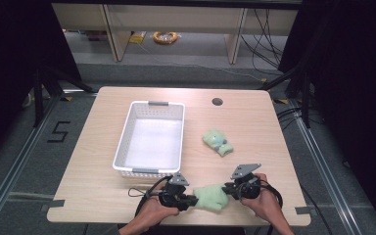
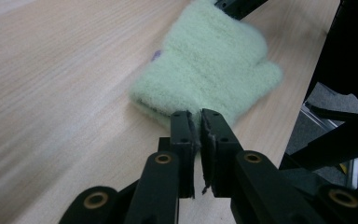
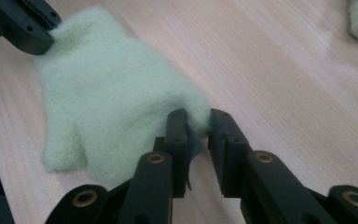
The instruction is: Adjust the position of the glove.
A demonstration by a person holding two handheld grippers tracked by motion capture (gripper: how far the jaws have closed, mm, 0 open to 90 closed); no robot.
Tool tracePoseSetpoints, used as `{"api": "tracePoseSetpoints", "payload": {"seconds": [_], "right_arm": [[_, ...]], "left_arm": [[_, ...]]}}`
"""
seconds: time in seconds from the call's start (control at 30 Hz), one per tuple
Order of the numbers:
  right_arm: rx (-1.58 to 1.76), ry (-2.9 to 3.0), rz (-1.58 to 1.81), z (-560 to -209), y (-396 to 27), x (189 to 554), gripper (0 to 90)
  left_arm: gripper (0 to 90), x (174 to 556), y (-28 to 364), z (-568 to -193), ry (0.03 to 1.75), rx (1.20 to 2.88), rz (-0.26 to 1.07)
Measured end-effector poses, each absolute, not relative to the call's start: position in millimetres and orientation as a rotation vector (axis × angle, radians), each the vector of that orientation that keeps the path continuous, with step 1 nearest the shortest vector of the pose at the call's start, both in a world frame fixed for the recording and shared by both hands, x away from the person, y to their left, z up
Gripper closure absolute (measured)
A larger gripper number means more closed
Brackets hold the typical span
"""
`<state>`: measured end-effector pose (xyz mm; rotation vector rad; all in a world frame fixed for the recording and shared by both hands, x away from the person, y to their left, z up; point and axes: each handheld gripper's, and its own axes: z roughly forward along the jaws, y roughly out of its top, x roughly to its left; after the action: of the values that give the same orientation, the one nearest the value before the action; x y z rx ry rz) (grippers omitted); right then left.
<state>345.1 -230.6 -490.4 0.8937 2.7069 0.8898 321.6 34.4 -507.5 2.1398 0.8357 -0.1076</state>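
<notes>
While both grippers meet at the near edge of the table, the scene reads as follows.

Glove: a pale green fleece glove lies flat on the table at the near edge, right of centre, between the two grippers.
Left gripper: the left gripper lies level at the glove's left end; its jaws stand almost together, a thin slit between them, with the glove's edge at their tips. Whether the pads pinch it cannot be told.
Right gripper: the right gripper lies at the glove's right end; its jaws stand slightly parted, with a corner of the fleece between the tips.
Second glove: a folded green glove lies mid-table, toward the right edge.
Basket: a white basket stands left of centre, well apart from both gloves.
</notes>
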Motion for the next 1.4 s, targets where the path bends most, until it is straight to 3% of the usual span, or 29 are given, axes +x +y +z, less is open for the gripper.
{"api": "tracePoseSetpoints", "payload": {"seconds": [0.07,0.1,0.13,0.2,0.33,0.37,0.8,1.4], "right_arm": [[0.898,2.699,0.884,-491,-230,346,75.6],[0.928,2.677,0.887,-490,-228,346,71.0],[0.928,2.677,0.887,-490,-228,346,71.0],[0.962,2.655,0.876,-486,-231,346,61.9],[0.968,2.617,0.893,-480,-237,348,55.5],[0.984,2.592,0.896,-476,-241,351,51.6],[1.079,2.486,0.915,-447,-237,398,49.7],[1.109,2.466,0.817,-467,-208,489,53.5]], "left_arm": [[79.9,321,35,-507,0.838,2.144,-0.12],[71.7,319,35,-505,0.848,2.134,-0.115],[68.3,319,35,-505,0.848,2.134,-0.115],[59.3,315,36,-499,0.851,2.122,-0.098],[51.3,313,42,-494,0.858,2.11,-0.065],[45.1,312,44,-492,0.867,2.105,-0.049],[33.7,299,75,-491,0.915,2.065,0.006],[29.6,298,84,-496,0.94,2.068,0.029]]}}
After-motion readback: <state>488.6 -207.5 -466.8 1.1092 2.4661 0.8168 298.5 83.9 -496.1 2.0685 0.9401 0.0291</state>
